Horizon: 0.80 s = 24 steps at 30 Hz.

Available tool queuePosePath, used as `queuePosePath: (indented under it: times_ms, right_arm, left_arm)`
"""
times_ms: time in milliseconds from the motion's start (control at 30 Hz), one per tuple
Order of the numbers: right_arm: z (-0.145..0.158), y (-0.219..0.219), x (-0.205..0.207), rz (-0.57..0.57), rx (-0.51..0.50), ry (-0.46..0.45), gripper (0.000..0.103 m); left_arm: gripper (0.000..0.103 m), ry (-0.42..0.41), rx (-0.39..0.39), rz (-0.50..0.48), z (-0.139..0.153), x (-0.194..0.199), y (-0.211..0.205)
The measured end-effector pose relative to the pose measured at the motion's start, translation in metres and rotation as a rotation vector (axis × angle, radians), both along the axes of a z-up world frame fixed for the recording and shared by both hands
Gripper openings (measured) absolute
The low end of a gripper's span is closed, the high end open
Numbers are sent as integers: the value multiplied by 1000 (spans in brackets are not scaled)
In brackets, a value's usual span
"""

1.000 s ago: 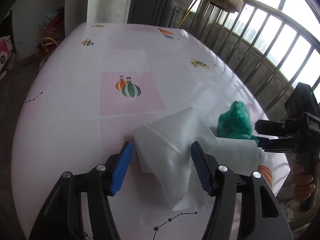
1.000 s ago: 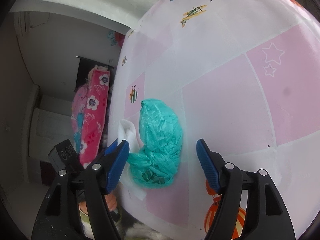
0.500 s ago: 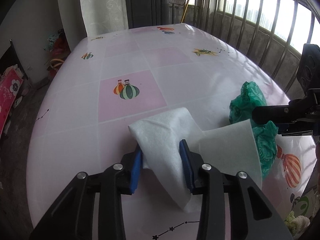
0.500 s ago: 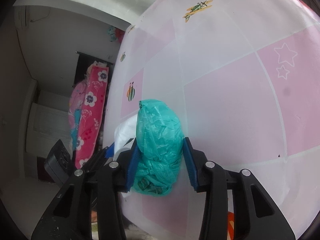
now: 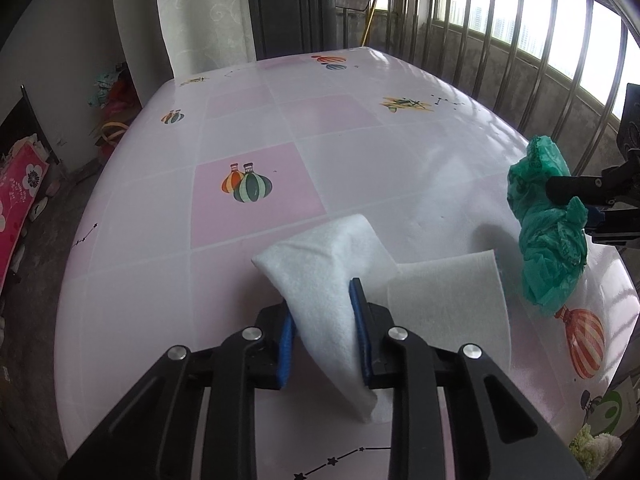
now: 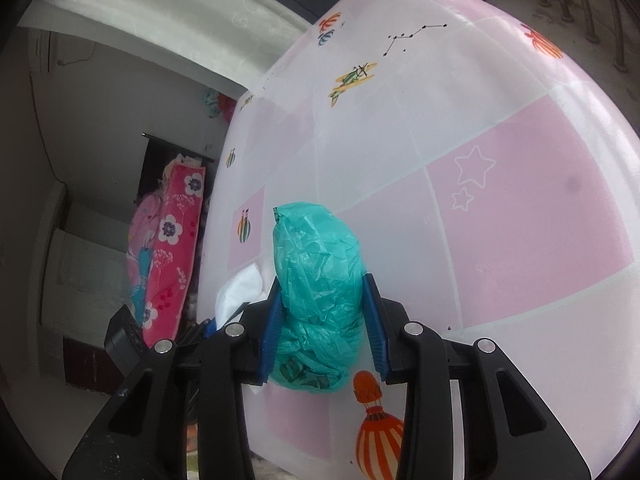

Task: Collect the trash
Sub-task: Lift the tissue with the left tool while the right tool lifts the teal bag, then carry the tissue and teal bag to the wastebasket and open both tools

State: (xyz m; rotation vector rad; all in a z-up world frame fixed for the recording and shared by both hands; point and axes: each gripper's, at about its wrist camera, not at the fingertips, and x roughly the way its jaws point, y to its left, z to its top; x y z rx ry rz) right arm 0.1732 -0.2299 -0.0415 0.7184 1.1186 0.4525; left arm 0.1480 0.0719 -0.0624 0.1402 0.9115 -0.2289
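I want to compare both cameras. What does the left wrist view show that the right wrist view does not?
Only the left wrist view: the left tool, jaws closing, pads on the white cloth, and window bars. Only the right wrist view: the right tool, jaws closing, pads on the green plastic bag, and star prints. Both: cloth, bag, pink checked table.

It looked like a lived-in home by an enclosed balcony: the table (image 5: 344, 128) wore a pink-and-white oilcloth printed with balloons, behind it hung a pale patterned curtain (image 5: 200, 12), to its right ran barred railings (image 5: 520, 40), and on the floor to its left lay a pink floral quilt (image 6: 168, 248).
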Motion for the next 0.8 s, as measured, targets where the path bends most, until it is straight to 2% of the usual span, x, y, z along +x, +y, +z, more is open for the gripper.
queuePosePath:
  times_ms: [133, 200, 267, 400, 500, 600, 700, 800]
  right_arm:
    - [0, -4, -3, -13, 4, -4, 35]
    - [1, -9, -4, -21, 10, -7, 35]
    - [4, -16, -7, -33, 17, -15, 35]
    - [16, -43, -16, -96, 30, -49, 35]
    - [32, -78, -30, -185, 23, -97, 35]
    - [48, -124, -54, -314, 2, -145, 35]
    - [62, -177, -86, -467, -17, -186, 35]
    - [68, -230, -122, -617, -39, -217, 35]
  left_arm:
    - [19, -3, 5, -2, 0, -1, -2]
    - [14, -3, 3, -7, 0, -1, -4]
    - [5, -2, 2, -7, 0, -2, -4]
    - [4, -9, -29, -29, 8, -2, -7]
    - [3, -32, -74, -66, 26, -1, -16]
    - [3, -57, -152, -128, 52, 3, -35]
    - [3, -90, -228, -221, 81, 9, -69]
    - [3, -84, -285, -335, 102, 16, -119]
